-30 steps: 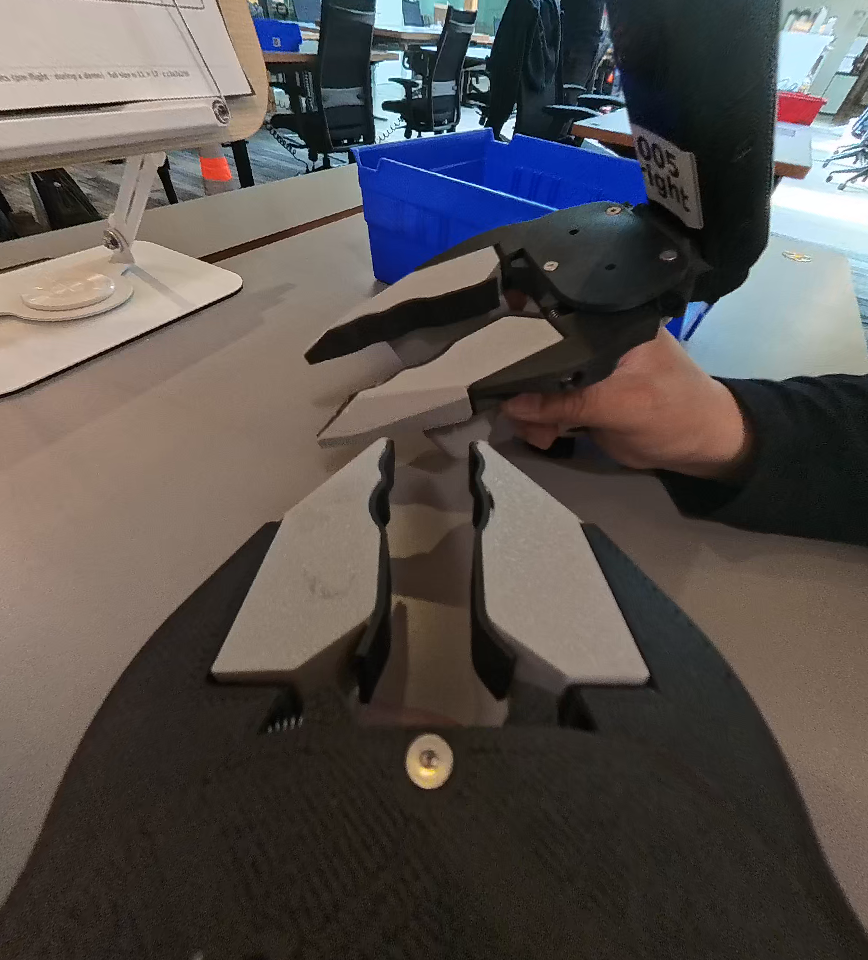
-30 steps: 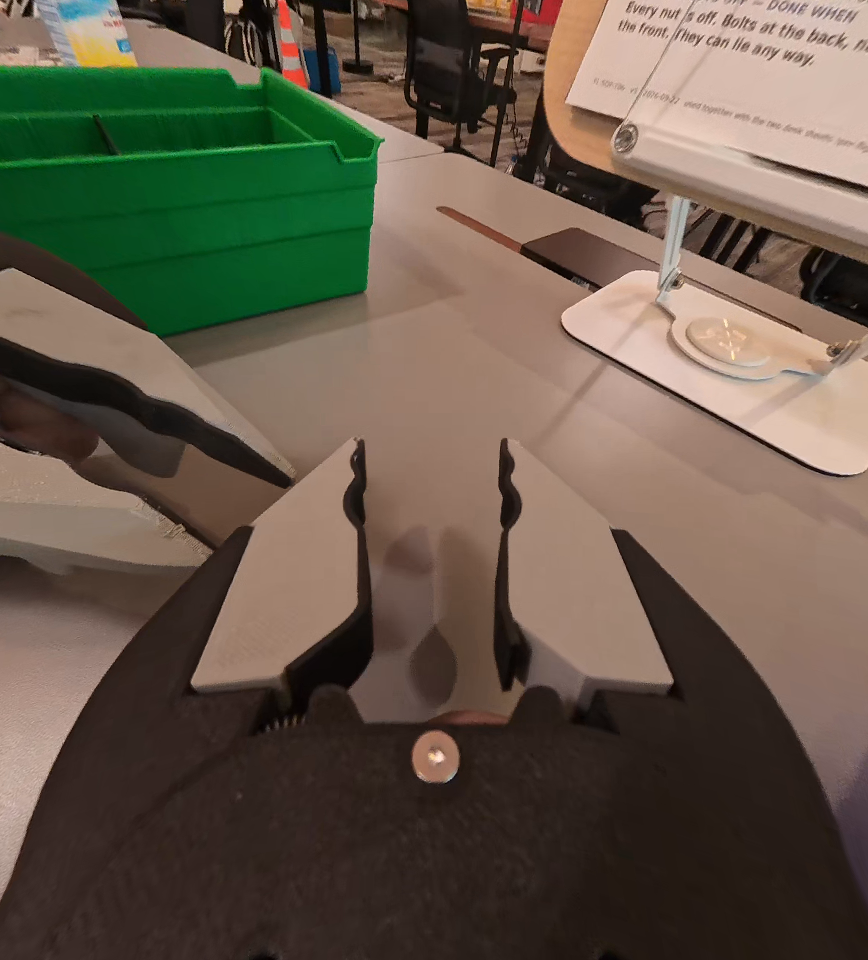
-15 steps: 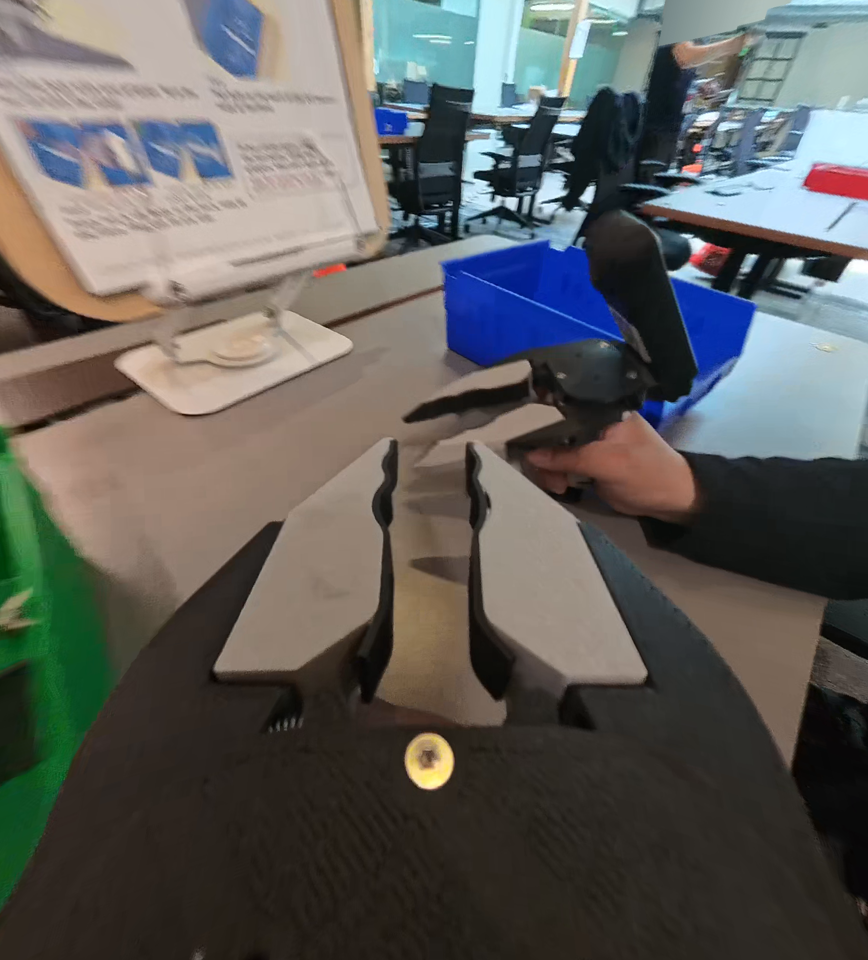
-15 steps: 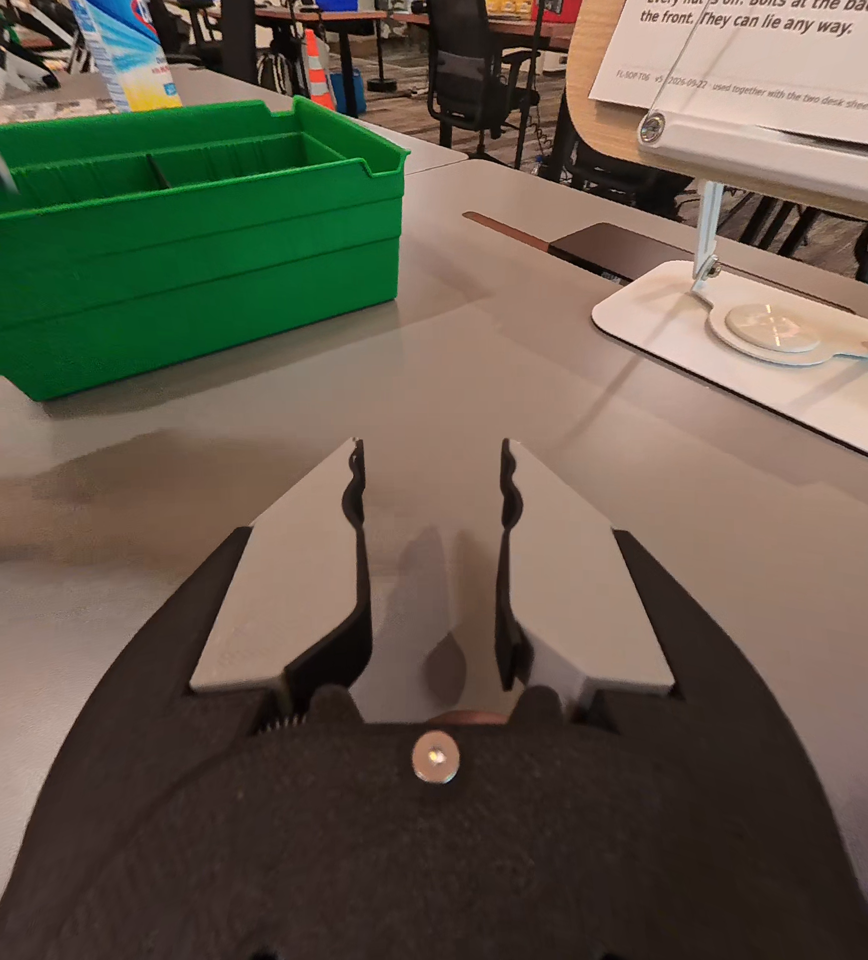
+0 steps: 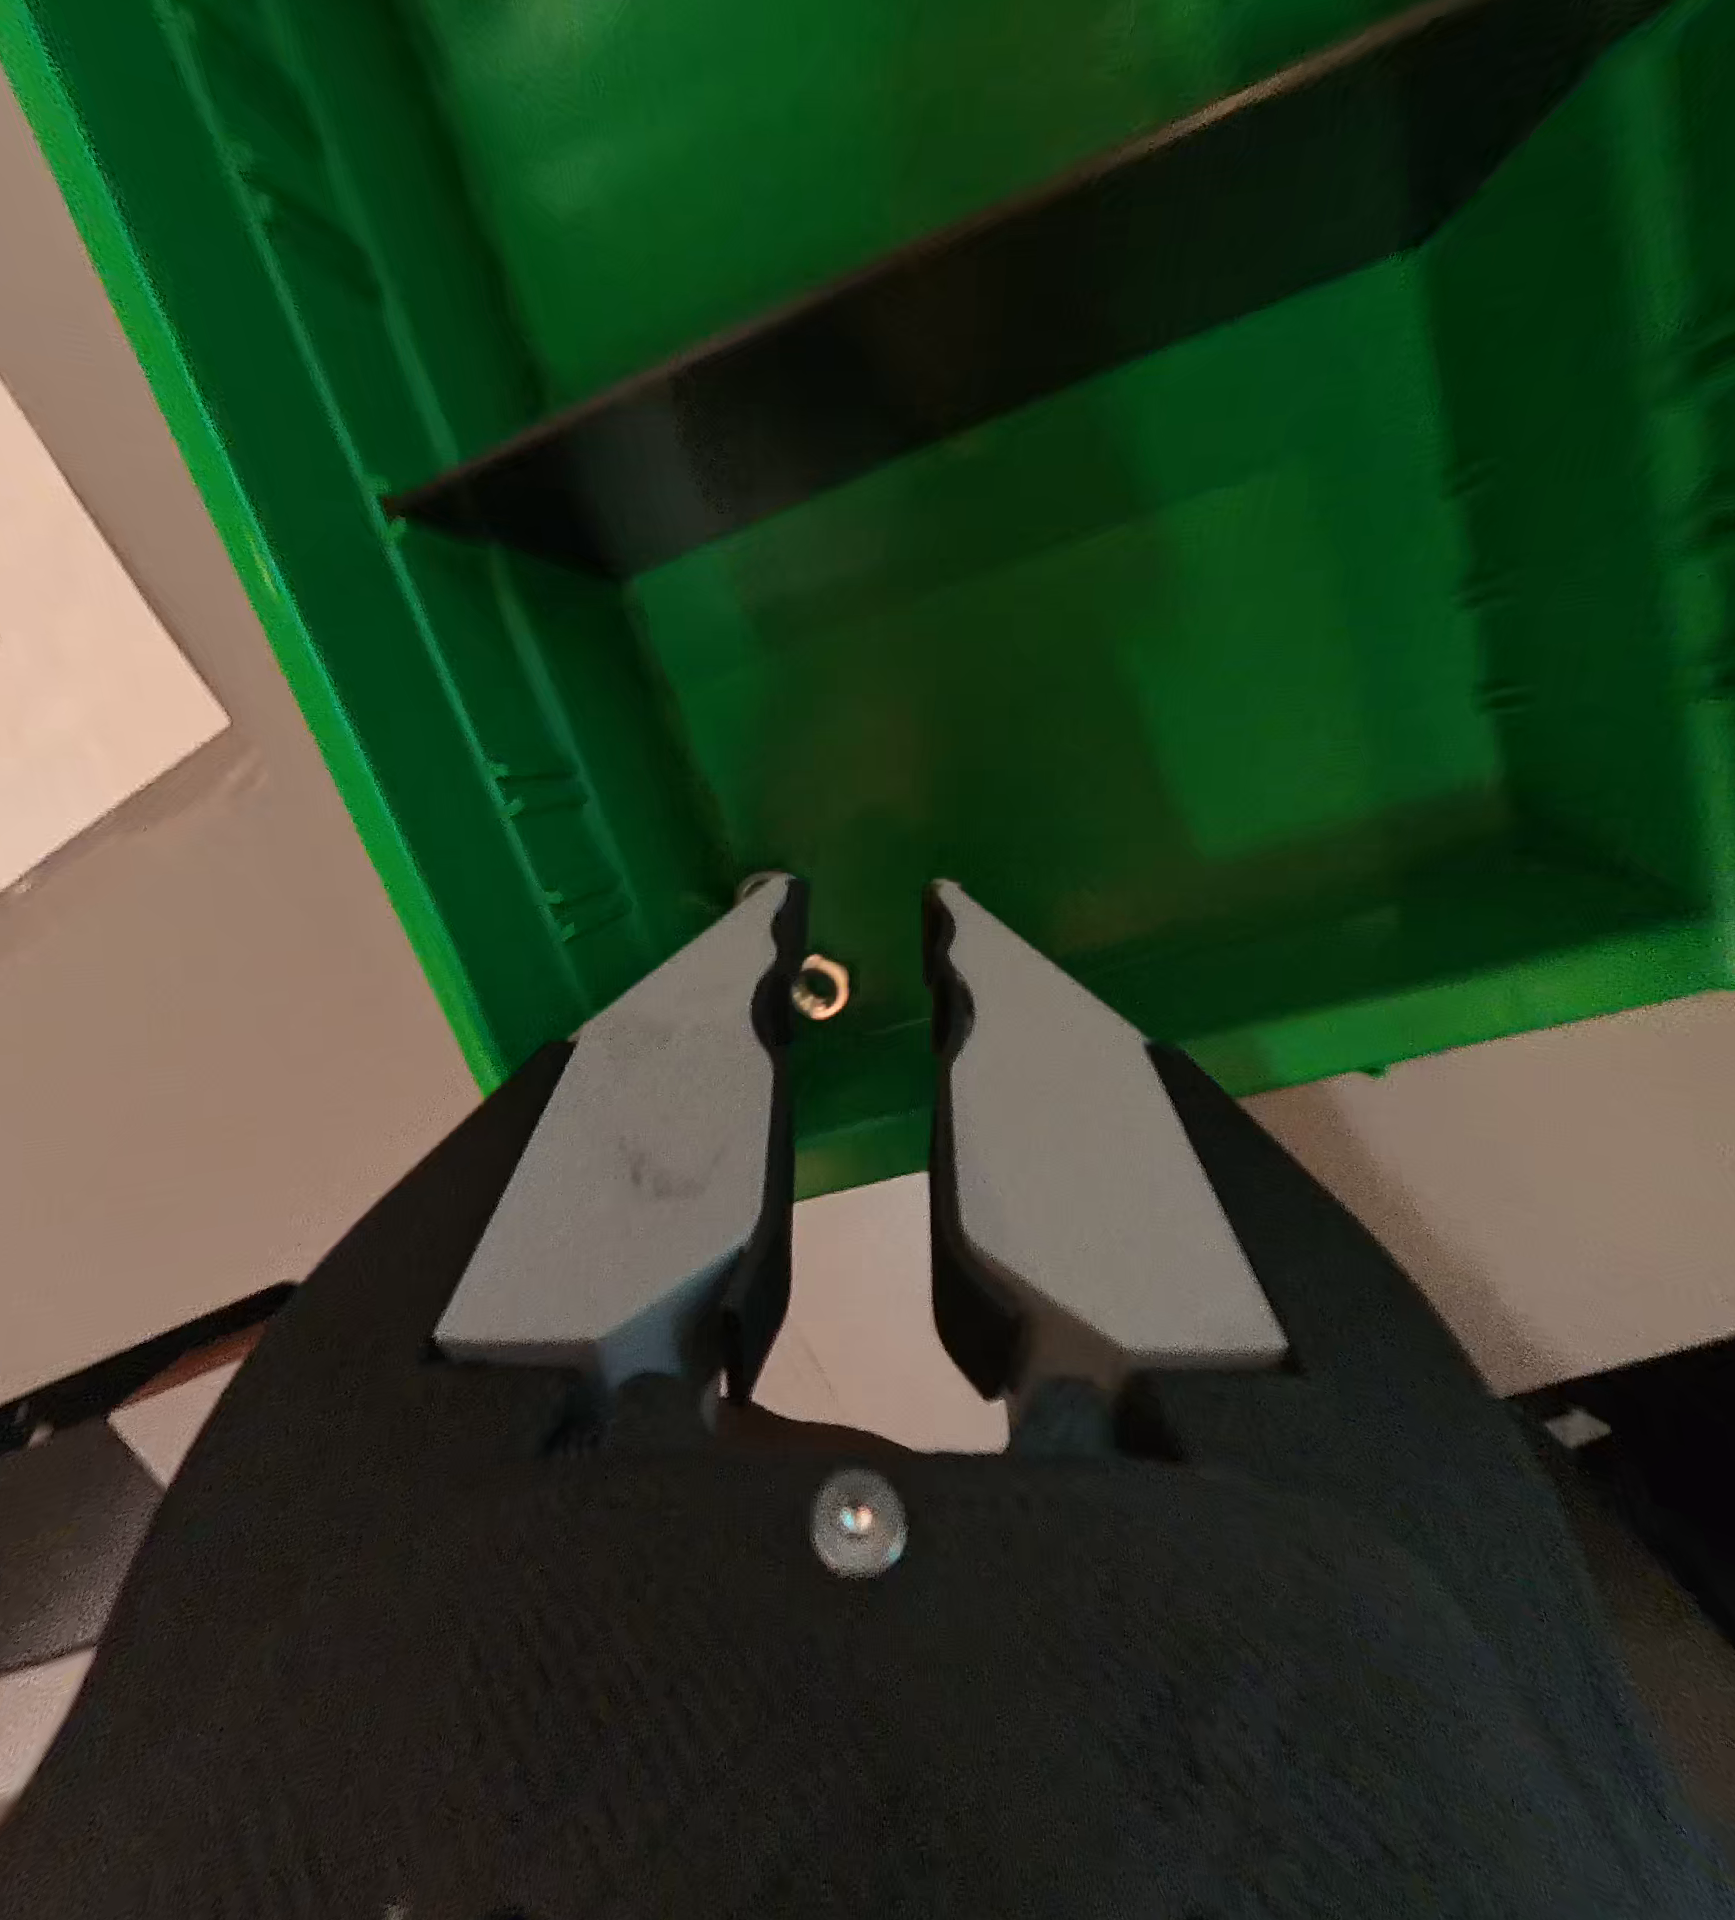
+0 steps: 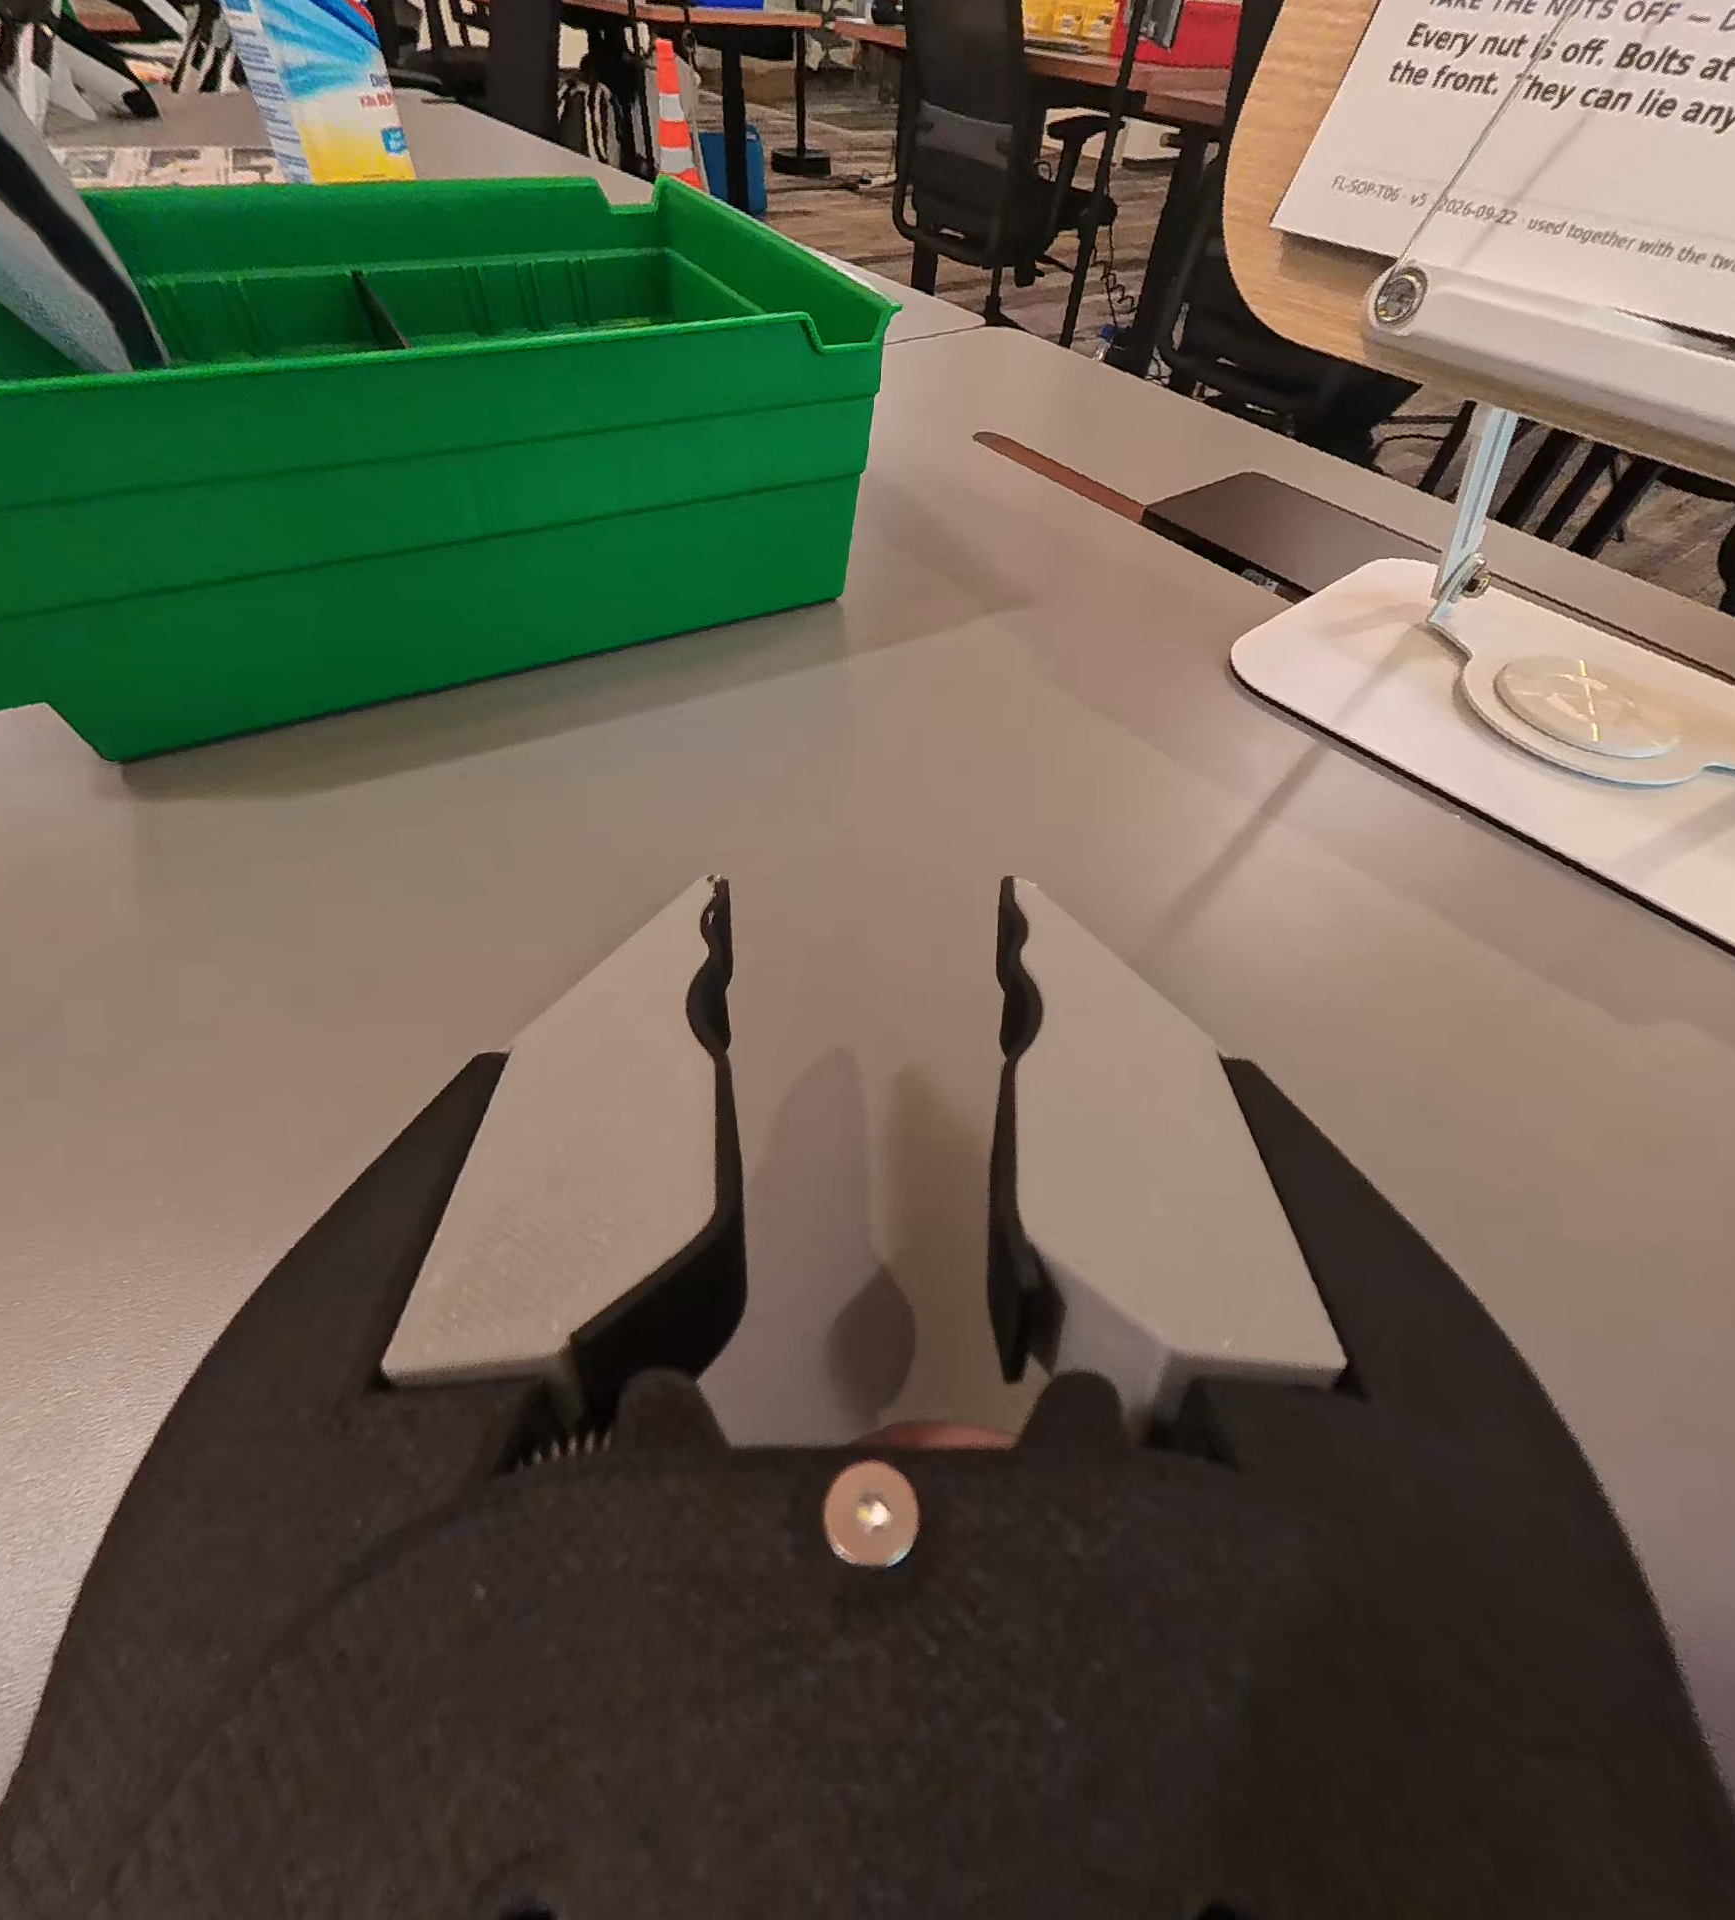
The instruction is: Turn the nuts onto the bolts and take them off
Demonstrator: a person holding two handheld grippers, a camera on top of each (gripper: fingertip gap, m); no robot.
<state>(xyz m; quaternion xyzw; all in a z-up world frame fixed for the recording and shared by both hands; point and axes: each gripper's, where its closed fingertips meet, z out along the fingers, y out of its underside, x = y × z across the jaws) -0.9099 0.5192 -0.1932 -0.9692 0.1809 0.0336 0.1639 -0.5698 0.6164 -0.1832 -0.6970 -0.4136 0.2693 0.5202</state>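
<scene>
My left gripper (image 5: 861, 902) is open and points down into the near compartment of a green bin (image 5: 1206, 675). A small silver nut (image 5: 821, 988) lies on the bin floor just inside the left finger, near the bin's corner. A second metal piece (image 5: 759, 885) peeks out at the left fingertip; I cannot tell what it is. A black divider (image 5: 946, 384) splits the bin. My right gripper (image 6: 861, 902) is open and empty, low over the grey table (image 6: 946, 748). The green bin (image 6: 395, 520) stands to its far left, with the left gripper's fingers (image 6: 21, 249) over its left end. No bolts show.
A white document stand (image 6: 1549, 727) with a printed sheet stands at the right of the table. A white sheet (image 5: 21, 644) lies on the table left of the bin. A carton (image 6: 323, 94), chairs and desks stand behind the bin. The left gripper's tips are roughly 35 centimetres from the right gripper's.
My left gripper has swung left from facing the right gripper and tipped down into the green bin. The right gripper has stayed open and almost still.
</scene>
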